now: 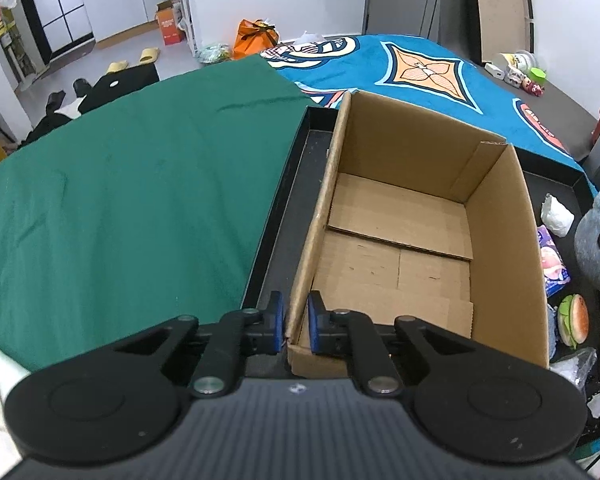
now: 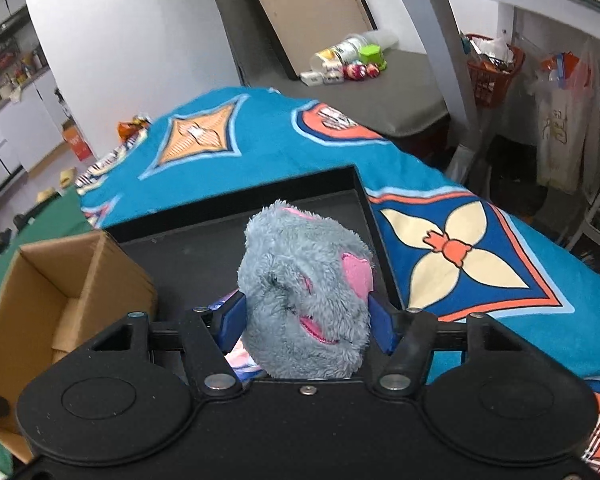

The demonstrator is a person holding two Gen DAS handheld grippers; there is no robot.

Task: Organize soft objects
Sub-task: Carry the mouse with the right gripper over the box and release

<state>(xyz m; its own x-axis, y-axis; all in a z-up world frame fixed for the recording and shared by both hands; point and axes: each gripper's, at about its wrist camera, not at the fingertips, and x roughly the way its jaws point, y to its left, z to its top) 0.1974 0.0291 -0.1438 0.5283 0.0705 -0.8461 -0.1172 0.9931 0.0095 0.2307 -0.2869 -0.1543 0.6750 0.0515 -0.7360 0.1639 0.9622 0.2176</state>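
The right claw (image 2: 306,320) is clamped on a grey plush toy (image 2: 306,292) above the black tray (image 2: 332,196); the left claw (image 1: 296,320) pinches the near wall of the empty cardboard box (image 1: 500,240). Next, I judge, carry the toy left and release it into that box

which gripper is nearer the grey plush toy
Right. The right gripper has its jaws closed on the grey plush toy, holding it over the black tray. The left gripper is away at the cardboard box, jaws clamped on its near wall.
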